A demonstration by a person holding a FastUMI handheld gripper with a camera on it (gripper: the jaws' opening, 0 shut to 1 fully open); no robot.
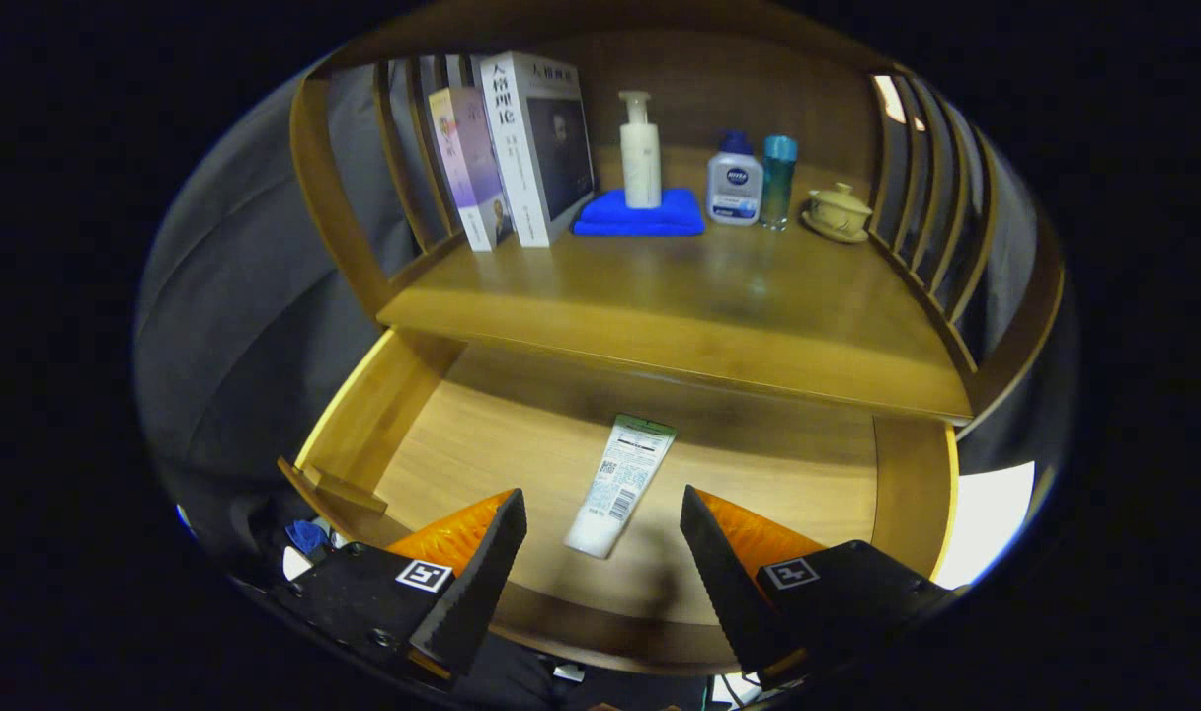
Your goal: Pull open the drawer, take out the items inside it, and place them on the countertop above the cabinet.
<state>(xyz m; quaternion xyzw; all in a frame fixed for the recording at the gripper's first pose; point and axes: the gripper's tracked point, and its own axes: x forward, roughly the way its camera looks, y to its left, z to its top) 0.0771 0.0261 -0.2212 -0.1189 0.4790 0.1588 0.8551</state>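
Observation:
The wooden drawer (413, 395) stands pulled out below the countertop (680, 296). A white tube with a green end (620, 484) lies flat on the drawer floor, its cap end toward me. My gripper (603, 528) hovers open above the drawer's front, and the tube's near end lies between the two fingers without touching either. Nothing is held.
On the countertop at the back stand two books (521, 148), a white pump bottle (640, 153) on a blue cloth (640, 215), a white-and-blue bottle (735, 183), a teal bottle (778, 178) and a lidded cup on a saucer (838, 212). Slatted wooden rails (931, 197) flank both sides.

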